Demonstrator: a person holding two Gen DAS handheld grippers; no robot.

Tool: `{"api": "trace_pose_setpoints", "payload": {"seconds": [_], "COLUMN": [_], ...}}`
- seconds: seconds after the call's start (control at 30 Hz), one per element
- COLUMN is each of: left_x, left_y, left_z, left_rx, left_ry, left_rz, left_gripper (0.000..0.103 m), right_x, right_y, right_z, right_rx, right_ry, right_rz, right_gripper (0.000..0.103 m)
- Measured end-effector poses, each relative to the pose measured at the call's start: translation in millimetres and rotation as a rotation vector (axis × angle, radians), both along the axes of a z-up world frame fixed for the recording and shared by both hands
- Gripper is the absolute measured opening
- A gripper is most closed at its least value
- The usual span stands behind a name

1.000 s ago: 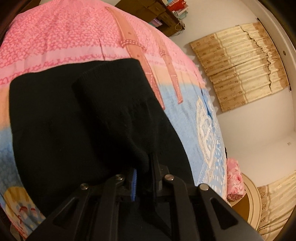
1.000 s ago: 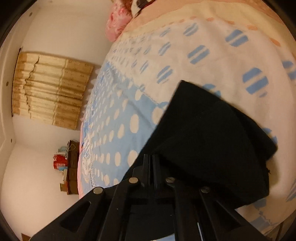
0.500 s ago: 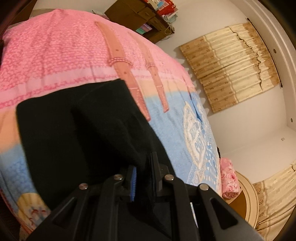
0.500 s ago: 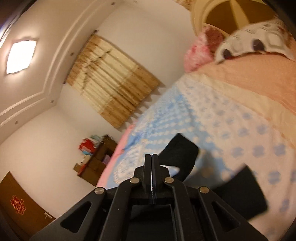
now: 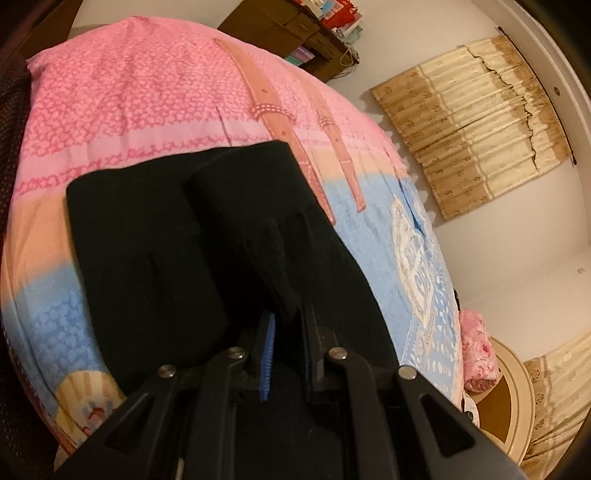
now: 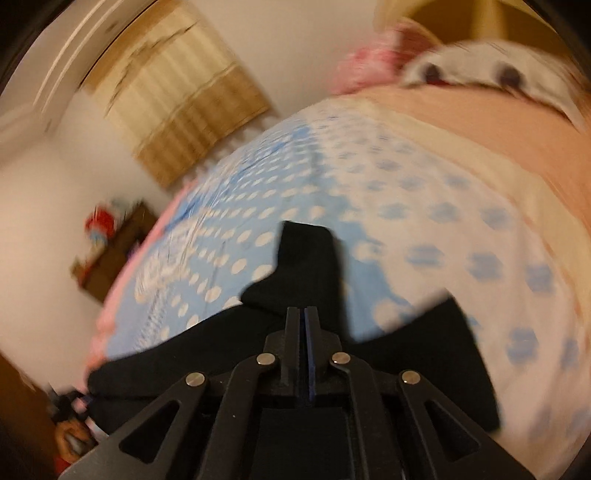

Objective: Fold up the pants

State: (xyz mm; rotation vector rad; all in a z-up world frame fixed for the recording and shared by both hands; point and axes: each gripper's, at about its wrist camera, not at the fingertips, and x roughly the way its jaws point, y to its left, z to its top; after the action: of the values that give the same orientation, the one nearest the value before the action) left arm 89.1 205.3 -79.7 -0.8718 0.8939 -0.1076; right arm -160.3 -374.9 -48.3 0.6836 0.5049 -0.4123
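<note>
Black pants (image 5: 177,243) lie half-folded on the bed (image 5: 147,92), a bunched fold clamped in our left tool (image 5: 286,314); right tool (image 6: 304,314), pressed together. We should carry both ends level.

A wide bed (image 5: 155,96) fills most of the room, spread with a patterned cover: pink print at one end, then a peach band, then blue with white dots (image 6: 258,236) and cream with blue dots farther along. A pink floral pillow (image 5: 476,354) lies at the head, beside a rounded cream-and-brown headboard (image 5: 517,391). The walls are plain white (image 5: 517,266). Gold-beige pleated curtains (image 5: 476,122) hang on the wall across from the bed's side. A dark wooden cabinet (image 5: 291,33) stands against the wall near the pink end, with colourful red and blue items on top. White moulding (image 6: 74,62) runs along the ceiling edge.
</note>
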Motion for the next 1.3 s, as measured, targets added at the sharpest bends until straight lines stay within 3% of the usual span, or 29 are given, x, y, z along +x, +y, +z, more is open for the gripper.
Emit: {"api": "trace_pose_setpoints", "payload": {"seconds": [0.03, 0.07, 0.1, 0.27, 0.37, 0.43, 0.53, 0.57, 0.6, 0.73, 0.8, 0.93, 1.0, 1.17, 1.23, 1.3], "left_x": [0, 0, 0, 1, 1, -1, -1, -1, -1, -2, -1, -2, 0, -2, -4, -7], "left_y": [1, 1, 1, -3, -3, -3, -4, -3, -3, -4, -6, -8, -9, -13, -12, -8], "left_z": [-1, -1, -1, 3, 1, 0, 1, 1, 2, 5, 4, 0, -2, -1, 4, 7], "left_rx": [-0.002, -0.002, 0.0, 0.033, 0.03, 0.04, 0.04, 0.036, 0.036, 0.048, 0.039, 0.031, 0.031, 0.024, 0.033, 0.04], "left_ry": [0.006, 0.012, 0.019, 0.018, 0.028, 0.027, 0.031, 0.032, 0.032, 0.021, 0.02, 0.018, 0.022, 0.022, 0.014, 0.009], "left_rz": [0.0, 0.001, 0.0, 0.0, 0.006, 0.005, 0.004, 0.004, 0.005, 0.006, -0.002, -0.011, -0.015, -0.035, -0.034, -0.027], "left_gripper": [0.012, 0.012, 0.012, 0.012, 0.016, 0.016, 0.016, 0.016, 0.016, 0.016, 0.016, 0.016, 0.016, 0.016, 0.016, 0.016], "right_x": [14, 25, 38, 69, 80, 84, 88, 88, 85, 60, 33, -25, -37, -2, 21, 40], "right_y": [1, 1, 3, 14, 11, 11, -1, -6, -13, -32, -41, -42, -37, -14, -3, 7], "right_z": [-1, -7, -9, -16, -27, -32, -36, -36, -34, -17, -4, 15, 20, 14, 9, 0], "right_rx": [-0.029, -0.052, -0.084, -0.282, -0.257, -0.274, -0.237, -0.214, -0.173, -0.06, 0.036, 0.12, 0.081, -0.011, -0.076, -0.137], "right_ry": [0.021, 0.047, 0.073, 0.217, 0.265, 0.305, 0.286, 0.277, 0.256, 0.14, -0.006, -0.194, -0.201, -0.088, -0.012, 0.051], "right_rz": [0.032, 0.051, 0.065, 0.032, 0.095, 0.091, 0.065, 0.063, 0.059, -0.017, -0.039, -0.118, -0.133, 0.037, 0.097, 0.142], "right_gripper": [0.021, 0.05, 0.068, 0.067, 0.048, 0.048, 0.047, 0.034, 0.0, 0.0, 0.0, 0.0, 0.001, 0.002, 0.013, 0.05]}}
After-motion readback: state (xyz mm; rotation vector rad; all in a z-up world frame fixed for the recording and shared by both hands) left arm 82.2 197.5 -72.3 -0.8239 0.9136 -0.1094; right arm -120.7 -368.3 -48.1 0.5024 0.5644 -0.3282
